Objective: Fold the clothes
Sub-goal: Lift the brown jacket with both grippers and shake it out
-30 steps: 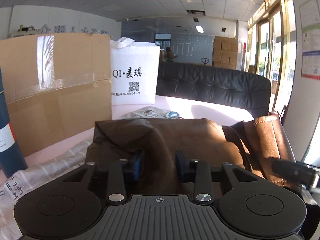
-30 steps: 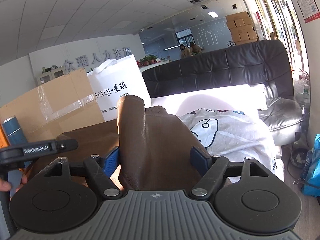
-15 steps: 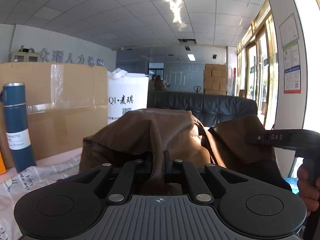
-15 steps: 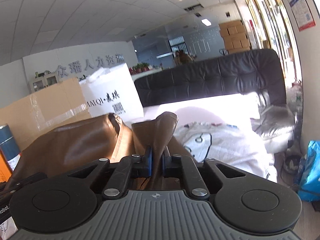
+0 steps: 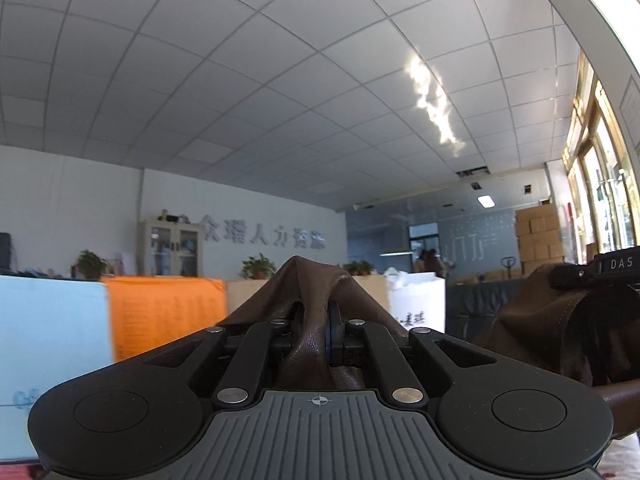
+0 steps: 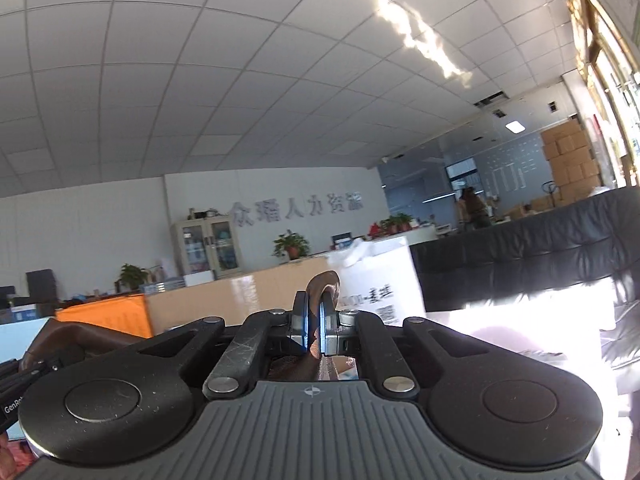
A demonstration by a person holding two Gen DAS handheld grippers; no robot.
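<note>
A brown leather-like garment (image 5: 316,280) is pinched in my left gripper (image 5: 315,332), which is shut on a fold that bunches up above the fingers. The same garment hangs at the right of the left wrist view (image 5: 548,320), under the other gripper (image 5: 600,270). In the right wrist view my right gripper (image 6: 315,330) is shut on a thin edge of the brown garment (image 6: 324,282). More of it shows at the lower left (image 6: 76,334). Both grippers are raised and tilted up toward the ceiling.
A white shopping bag (image 6: 376,280) and a cardboard box (image 6: 248,292) stand ahead. A black sofa (image 6: 520,256) lies to the right behind a bright white table top (image 6: 520,320). An orange panel (image 5: 164,312) and a light blue box (image 5: 48,336) are at left.
Both grippers, shut on the garment, have lifted and tilted upward. The table and the patterned cloth have dropped out of view and the ceiling fills the frames.
</note>
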